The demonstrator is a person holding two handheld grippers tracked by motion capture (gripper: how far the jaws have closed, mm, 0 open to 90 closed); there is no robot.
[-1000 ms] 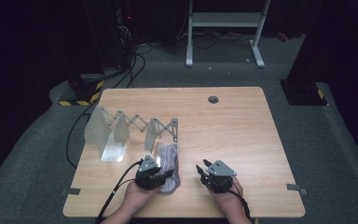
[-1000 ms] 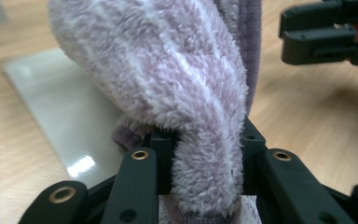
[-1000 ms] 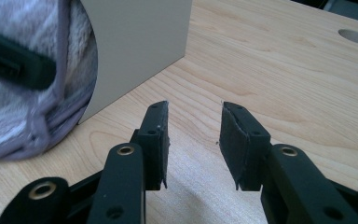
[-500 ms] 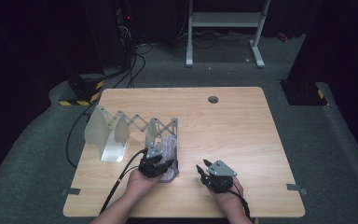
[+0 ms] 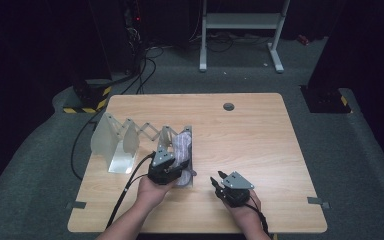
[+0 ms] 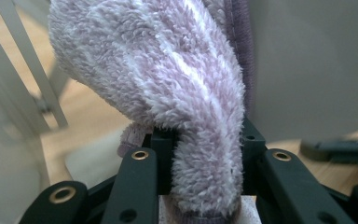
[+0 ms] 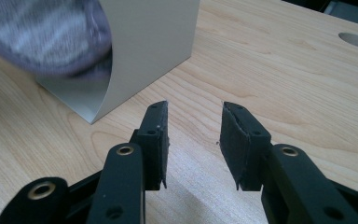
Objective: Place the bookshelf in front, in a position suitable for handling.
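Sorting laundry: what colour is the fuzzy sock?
Lilac with white stripes; the sock shows best in the left gripper view.

Black tongs (image 7: 193, 140) with brass rivets, grey three-cornered plates, black cables

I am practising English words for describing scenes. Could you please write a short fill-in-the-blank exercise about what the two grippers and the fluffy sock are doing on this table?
1. The left gripper is shut on a fluffy ____ sock.
2. The right gripper holds nothing; its jaws stand ____.
3. The folding rack stands on the ____ side of the table in the high view.
4. The tabletop is made of light ____.

Missing words: purple; open; left; wood
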